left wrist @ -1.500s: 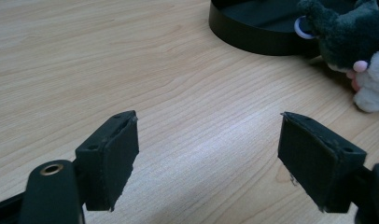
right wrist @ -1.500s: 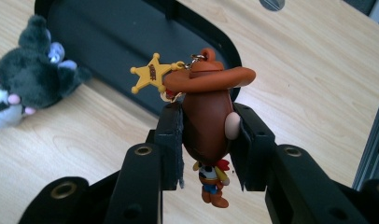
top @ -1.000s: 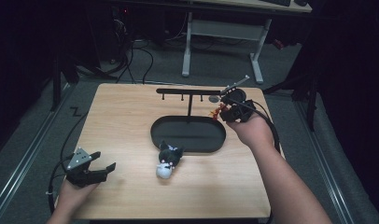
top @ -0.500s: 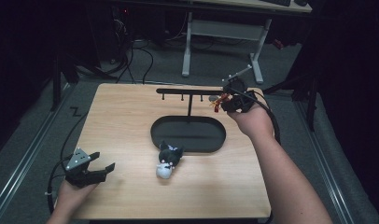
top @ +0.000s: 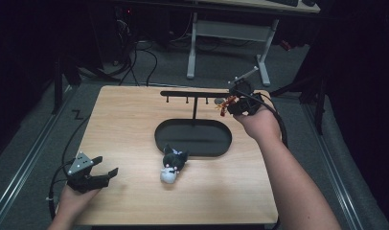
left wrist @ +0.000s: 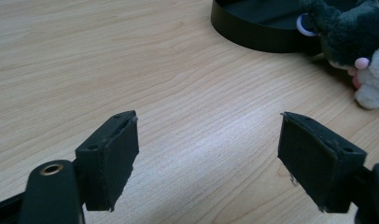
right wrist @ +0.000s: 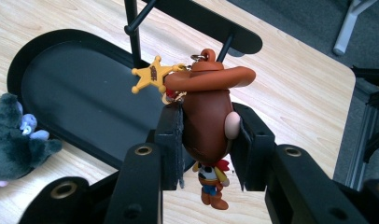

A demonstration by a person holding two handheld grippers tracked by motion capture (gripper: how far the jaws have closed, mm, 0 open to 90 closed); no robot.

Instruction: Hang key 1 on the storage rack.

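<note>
Between the jaws of the right gripper [right wrist: 205,140], a cowboy figure keychain [right wrist: 207,121] is being clamped by its brown head, with the pads pressing on both sides; its wide brown hat is sitting just above the pads, a yellow star charm [right wrist: 151,74] is sticking out beside the hat, and the small body with blue trousers and brown boots is dangling below the jaws. At the top of the hat a little metal ring is showing close beside one of the pegs hanging from the black rack [right wrist: 197,21]; whether the ring is touching the peg cannot be told. Seen from the high view, the right gripper [top: 238,101] is holding the keychain [top: 224,104] up at the right end of the rack's [top: 192,94] crossbar, near the far right corner of the wooden table [top: 125,124]. Below the rack, its black oval tray [top: 192,139] is lying on the table, and a dark grey and white plush toy [top: 172,164] is lying just in front of the tray's near rim. Well apart from all this, the left gripper [top: 94,175] is resting low at the near left corner, and its jaws are standing wide apart over bare wood [left wrist: 206,158] with nothing between them.
</note>
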